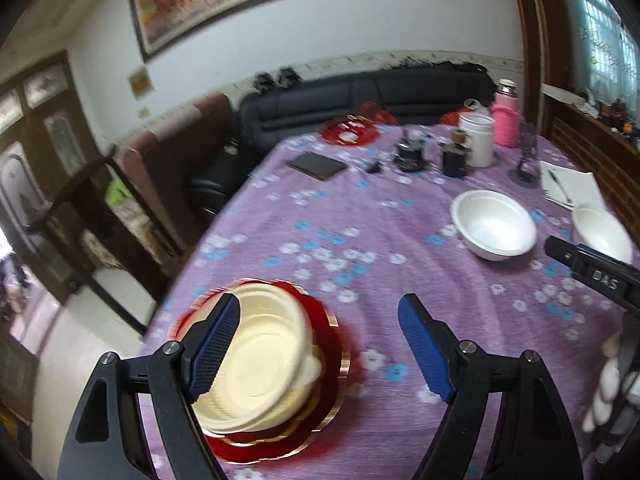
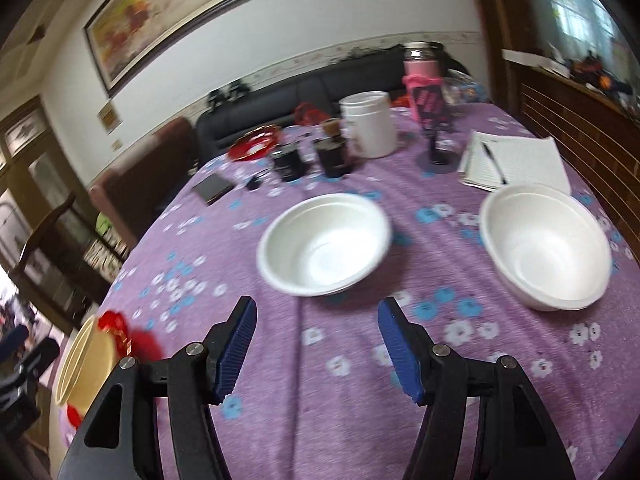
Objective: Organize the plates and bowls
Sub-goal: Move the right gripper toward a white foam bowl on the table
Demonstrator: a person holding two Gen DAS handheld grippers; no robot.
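A cream bowl point(image 1: 260, 364) sits on a red plate with a gold rim point(image 1: 320, 424) near the table's left edge. My left gripper point(image 1: 320, 348) is open above them, its left finger over the bowl. Two white bowls stand on the purple flowered cloth: one in the middle point(image 2: 324, 244), one to the right point(image 2: 546, 246). They also show in the left wrist view point(image 1: 494, 224) point(image 1: 602, 232). My right gripper point(image 2: 318, 350) is open and empty, just short of the middle bowl. The cream bowl and red plate show at the far left of the right wrist view point(image 2: 86, 364).
At the table's far side stand a second red plate point(image 2: 256, 142), a white jar point(image 2: 370, 124), a pink flask point(image 2: 424, 84), dark cups point(image 2: 332, 156), a notebook with a pen point(image 2: 516, 162) and a dark phone point(image 2: 214, 188). A black sofa point(image 1: 360, 100) and wooden chairs stand beyond.
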